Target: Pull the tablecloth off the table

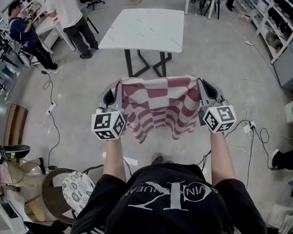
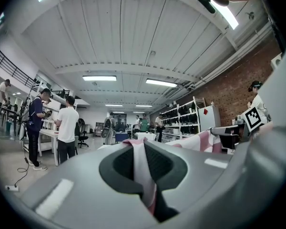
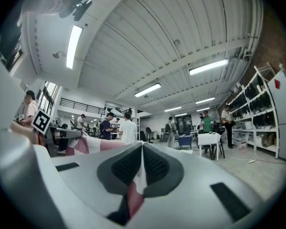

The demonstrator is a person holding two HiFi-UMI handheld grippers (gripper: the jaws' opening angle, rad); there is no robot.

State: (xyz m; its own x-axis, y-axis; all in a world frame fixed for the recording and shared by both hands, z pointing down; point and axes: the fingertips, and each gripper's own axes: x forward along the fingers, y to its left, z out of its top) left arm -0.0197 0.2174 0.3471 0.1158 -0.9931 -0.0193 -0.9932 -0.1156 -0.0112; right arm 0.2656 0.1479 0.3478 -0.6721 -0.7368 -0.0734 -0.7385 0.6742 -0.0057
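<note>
The left gripper [image 1: 116, 85], jaws clamped tight on a pinched corner of the red-and-white checked tablecloth [image 1: 158, 106], holds it level at chest height. The cloth hangs spread between both grippers, wholly clear of the bare white marble-pattern table [image 1: 146, 28] beyond. The right gripper [image 1: 201, 83] is likewise closed hard on the opposite corner. The pull looks all but complete; finishing well likely means firm pinches, matched heights and a hem clear of the floor.

a lab workshop: brick wall [image 2: 229, 87], equipment shelves [image 3: 257, 113], workbenches [image 1: 49, 26].
</note>
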